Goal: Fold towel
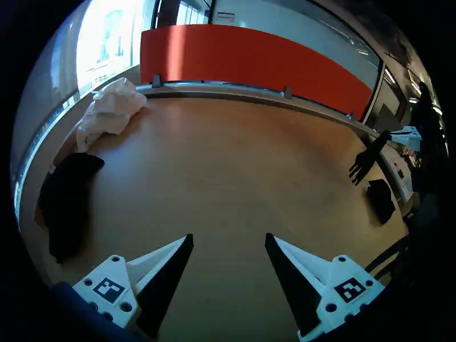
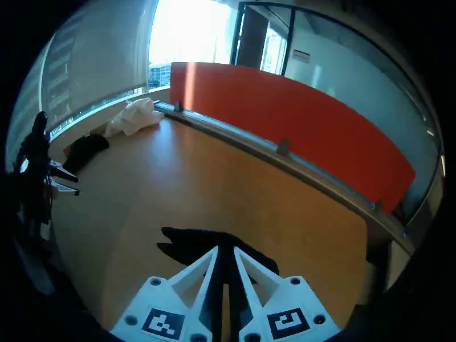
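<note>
My right gripper (image 2: 226,251) is shut on a black towel (image 2: 188,242), which spreads out just ahead of its fingertips over the wooden table (image 2: 188,182). In the left gripper view this towel (image 1: 363,162) hangs as a dark ragged shape at the far right, below the right gripper (image 1: 407,137). A dark patch (image 1: 381,199) lies on the table under it; I cannot tell whether it is cloth or shadow. My left gripper (image 1: 228,239) is open above bare table (image 1: 228,171), holding nothing. In the right gripper view it (image 2: 62,174) shows at the far left.
A crumpled white cloth (image 1: 111,111) (image 2: 135,117) lies at the table's far corner by the window. A second black cloth (image 1: 68,199) (image 2: 85,148) lies near it along the edge. An orange partition (image 1: 256,62) with a metal rail bounds the far side.
</note>
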`<control>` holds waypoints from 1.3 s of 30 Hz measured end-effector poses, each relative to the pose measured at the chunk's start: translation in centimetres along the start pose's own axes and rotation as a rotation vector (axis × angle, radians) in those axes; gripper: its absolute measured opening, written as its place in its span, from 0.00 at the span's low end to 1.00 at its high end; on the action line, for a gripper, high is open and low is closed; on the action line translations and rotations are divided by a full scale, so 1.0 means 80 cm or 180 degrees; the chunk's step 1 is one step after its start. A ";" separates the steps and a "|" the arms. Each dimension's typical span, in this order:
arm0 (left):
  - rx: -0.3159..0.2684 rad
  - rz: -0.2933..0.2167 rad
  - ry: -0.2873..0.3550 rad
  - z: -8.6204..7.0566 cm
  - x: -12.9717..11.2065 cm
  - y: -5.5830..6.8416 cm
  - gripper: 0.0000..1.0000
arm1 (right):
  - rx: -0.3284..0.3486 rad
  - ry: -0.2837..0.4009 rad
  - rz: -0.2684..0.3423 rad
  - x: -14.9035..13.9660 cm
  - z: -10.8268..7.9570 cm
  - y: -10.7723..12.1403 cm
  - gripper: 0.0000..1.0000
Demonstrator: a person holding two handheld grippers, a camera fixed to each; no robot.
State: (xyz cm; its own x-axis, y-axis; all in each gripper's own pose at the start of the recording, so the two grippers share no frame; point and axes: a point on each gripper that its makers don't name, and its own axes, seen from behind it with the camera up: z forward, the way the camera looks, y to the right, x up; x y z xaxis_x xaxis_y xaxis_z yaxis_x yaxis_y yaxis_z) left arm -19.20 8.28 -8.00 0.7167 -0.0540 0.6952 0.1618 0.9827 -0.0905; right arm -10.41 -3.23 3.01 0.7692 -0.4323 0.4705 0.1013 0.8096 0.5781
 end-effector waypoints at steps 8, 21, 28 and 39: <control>0.0014 0.0014 -0.0020 0.003 0.003 0.008 0.93 | -0.0105 -0.0078 0.0069 -0.027 -0.016 0.057 0.04; 0.0023 0.0038 -0.0046 0.008 0.008 0.026 0.93 | -0.0242 -0.0280 0.0129 -0.077 -0.037 0.130 0.04; 0.0003 0.0088 -0.0058 0.010 0.010 0.040 0.93 | -0.0257 -0.0379 0.0176 -0.103 -0.045 0.147 0.04; -0.0042 0.0121 -0.0082 0.012 0.009 0.053 0.93 | -0.0312 -0.0480 0.0243 -0.138 -0.069 0.154 0.04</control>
State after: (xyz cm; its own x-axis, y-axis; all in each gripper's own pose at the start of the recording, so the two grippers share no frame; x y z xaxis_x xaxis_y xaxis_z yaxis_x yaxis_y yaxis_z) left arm -18.67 12.57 -7.22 0.7048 -0.0120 0.7093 0.1439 0.9815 -0.1264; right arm -14.17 13.71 1.22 0.6746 -0.4168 0.6092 0.1130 0.8739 0.4728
